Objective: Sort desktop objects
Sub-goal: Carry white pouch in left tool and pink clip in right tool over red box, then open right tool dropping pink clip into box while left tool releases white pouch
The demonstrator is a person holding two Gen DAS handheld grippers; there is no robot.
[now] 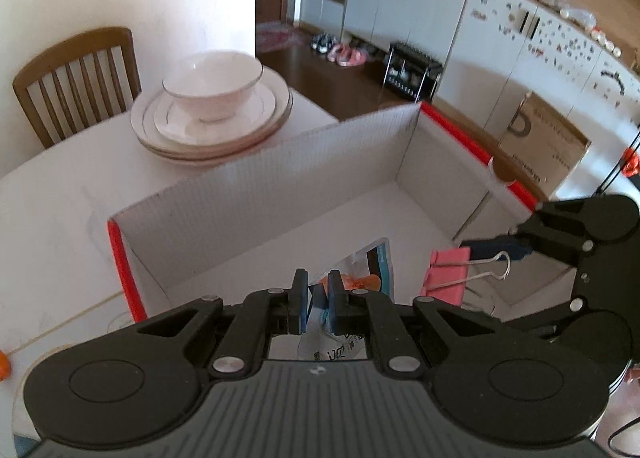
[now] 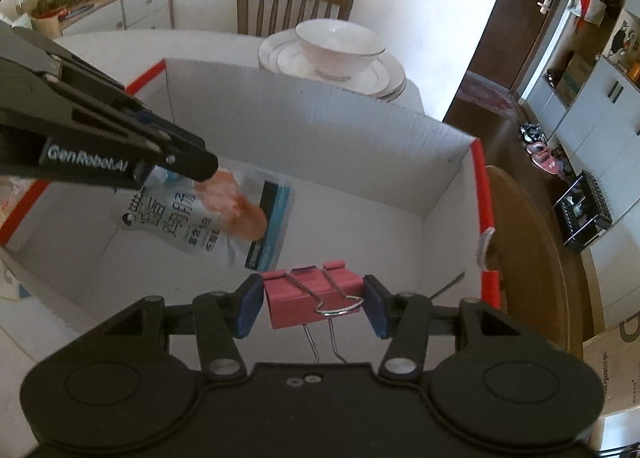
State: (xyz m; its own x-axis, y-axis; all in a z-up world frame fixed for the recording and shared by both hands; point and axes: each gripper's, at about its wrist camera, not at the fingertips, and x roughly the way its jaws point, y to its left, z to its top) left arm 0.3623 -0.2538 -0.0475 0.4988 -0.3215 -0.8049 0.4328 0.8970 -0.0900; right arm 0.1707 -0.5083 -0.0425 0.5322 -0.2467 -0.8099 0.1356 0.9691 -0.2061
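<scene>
Pink and boxy, the binder clip sits between the blue pads of the right gripper; the left pad touches its side, while a sliver of space shows at the right pad, so I cannot tell whether the fingers truly clamp it. Its wire handles run back toward the camera. Seen from the left wrist, the same clip hangs at the tips of those fingers, over the near right corner of the box.

Between the fingers of the left gripper, nearly together, is pinched the edge of a white snack packet with orange and blue print. From the right wrist, that packet hangs tilted below the left fingers, inside the white cardboard box with red-taped edges.

Beyond both sets of fingers, past the far wall of the box, a white bowl stands on stacked plates on the desk, with a wooden chair behind.
</scene>
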